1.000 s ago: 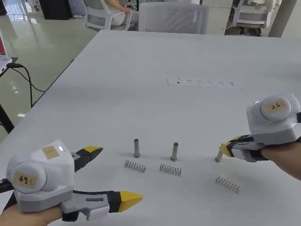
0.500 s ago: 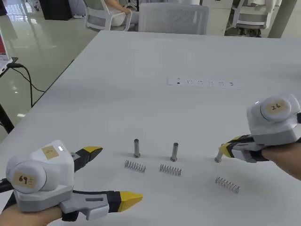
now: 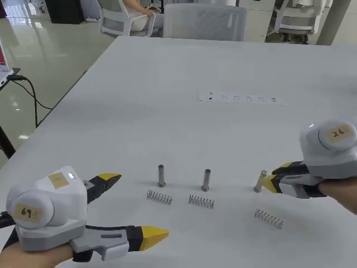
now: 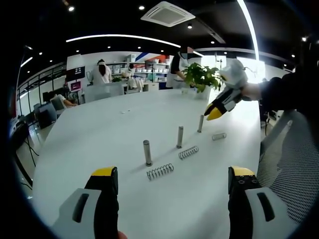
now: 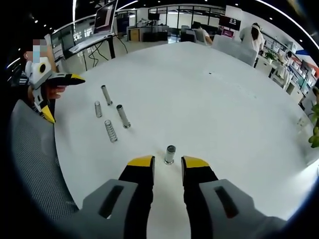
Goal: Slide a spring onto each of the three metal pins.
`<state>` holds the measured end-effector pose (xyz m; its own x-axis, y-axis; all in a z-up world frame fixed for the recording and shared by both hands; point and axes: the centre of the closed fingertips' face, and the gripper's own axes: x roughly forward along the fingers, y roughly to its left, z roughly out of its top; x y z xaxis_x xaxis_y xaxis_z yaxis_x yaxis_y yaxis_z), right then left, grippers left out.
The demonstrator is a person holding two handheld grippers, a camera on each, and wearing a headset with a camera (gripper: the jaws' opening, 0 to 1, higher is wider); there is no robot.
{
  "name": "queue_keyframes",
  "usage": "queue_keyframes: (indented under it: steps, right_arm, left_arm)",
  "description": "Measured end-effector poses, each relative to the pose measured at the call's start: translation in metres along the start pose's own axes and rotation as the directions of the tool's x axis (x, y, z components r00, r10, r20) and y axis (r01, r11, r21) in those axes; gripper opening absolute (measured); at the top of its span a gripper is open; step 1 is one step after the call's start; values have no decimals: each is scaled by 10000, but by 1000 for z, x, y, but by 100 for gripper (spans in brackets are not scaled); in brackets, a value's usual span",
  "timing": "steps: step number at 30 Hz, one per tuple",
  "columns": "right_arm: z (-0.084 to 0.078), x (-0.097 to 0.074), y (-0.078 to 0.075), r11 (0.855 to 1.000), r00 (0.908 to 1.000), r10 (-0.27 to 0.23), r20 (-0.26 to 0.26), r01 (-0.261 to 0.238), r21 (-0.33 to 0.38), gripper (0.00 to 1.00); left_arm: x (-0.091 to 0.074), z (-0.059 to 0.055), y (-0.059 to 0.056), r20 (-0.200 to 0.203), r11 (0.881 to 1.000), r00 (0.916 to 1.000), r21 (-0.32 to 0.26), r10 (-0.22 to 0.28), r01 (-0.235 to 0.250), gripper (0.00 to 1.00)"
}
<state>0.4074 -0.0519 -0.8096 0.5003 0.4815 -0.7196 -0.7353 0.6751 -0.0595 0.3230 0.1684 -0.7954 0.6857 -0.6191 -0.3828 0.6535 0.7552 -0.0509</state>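
Three short metal pins stand upright in a row on the white table (image 3: 167, 111): left pin (image 3: 161, 175), middle pin (image 3: 206, 180), right pin (image 3: 260, 181). A spring lies flat in front of each: (image 3: 159, 196), (image 3: 201, 201), (image 3: 269, 218). My right gripper (image 3: 272, 180) sits just right of the right pin, open by a narrow gap; that pin (image 5: 170, 154) stands just beyond its tips, outside the jaws. Near the front left, my left gripper (image 3: 134, 206) is wide open and holds nothing, facing the left pin (image 4: 147, 152) and its spring (image 4: 160, 171).
A row of sockets (image 3: 237, 98) is set into the table further back. Mesh office chairs (image 3: 206, 22) stand at the far edge. The table's left edge drops to a shiny floor with a black cable (image 3: 28, 89). People stand in the room behind.
My right gripper has drawn back slightly to the right and lower, away from the right pin. The left gripper, pins and springs have stayed put.
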Motion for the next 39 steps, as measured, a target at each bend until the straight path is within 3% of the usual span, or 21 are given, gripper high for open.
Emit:
queue_keyframes:
  steps: [7, 16, 39]
  right_arm:
    - [-14, -5, 15, 9964, 9966, 777, -279, -786, -318, 24]
    - [-42, -7, 33, 9849, 9823, 1492, -1137, -1579, -716, 25]
    - [-72, -1, 37, 9665, 9580, 1722, -2293, -2093, -1487, 18]
  left_arm:
    - [1, -1, -1, -1, 10000, 10000, 2, -49, 49, 91]
    - [1, -3, -1, -4, 10000, 10000, -42, -73, 73, 90]
    - [2, -2, -2, -26, 10000, 10000, -16, -67, 67, 90]
